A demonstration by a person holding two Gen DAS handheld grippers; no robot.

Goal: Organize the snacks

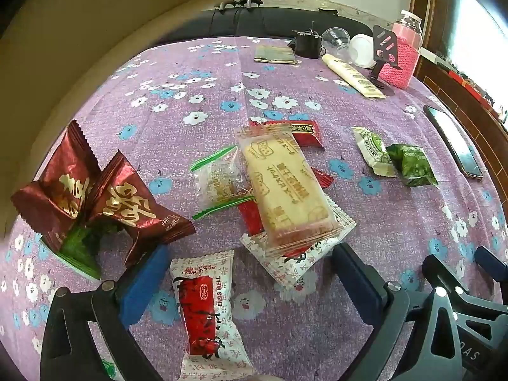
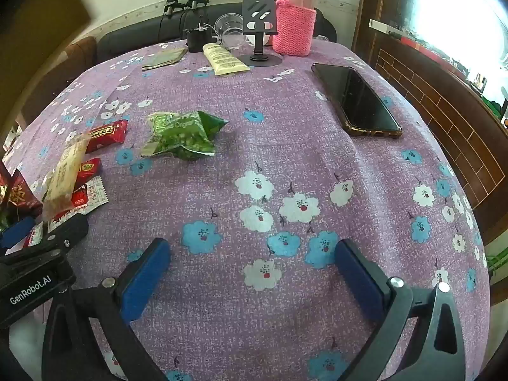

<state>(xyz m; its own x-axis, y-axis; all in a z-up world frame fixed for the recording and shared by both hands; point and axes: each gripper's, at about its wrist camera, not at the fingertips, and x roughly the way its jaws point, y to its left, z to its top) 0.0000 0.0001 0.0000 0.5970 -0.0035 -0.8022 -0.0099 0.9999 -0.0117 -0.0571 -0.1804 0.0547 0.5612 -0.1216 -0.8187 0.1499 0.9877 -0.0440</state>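
Snack packets lie on a purple flowered tablecloth (image 1: 190,95). In the left wrist view my left gripper (image 1: 250,279) is open over a red-and-white packet (image 1: 206,314) lying between its fingers. Ahead lies a clear cracker packet (image 1: 282,187) on top of red packets (image 1: 304,131) and a white packet, beside a clear green-edged candy (image 1: 219,181). Two dark red packets (image 1: 95,197) lie at the left over a green one. Two green packets (image 1: 393,158) lie at the right. My right gripper (image 2: 250,273) is open and empty over bare cloth, with the green packets (image 2: 181,133) ahead of it.
A black phone (image 2: 355,101) lies at the right edge. At the back stand a pink knit-sleeved bottle (image 2: 295,28), a black phone stand (image 2: 260,28), a cream tube (image 2: 223,58), a clear cup (image 2: 230,30), a small black device (image 2: 197,39) and a folded paper (image 2: 165,58).
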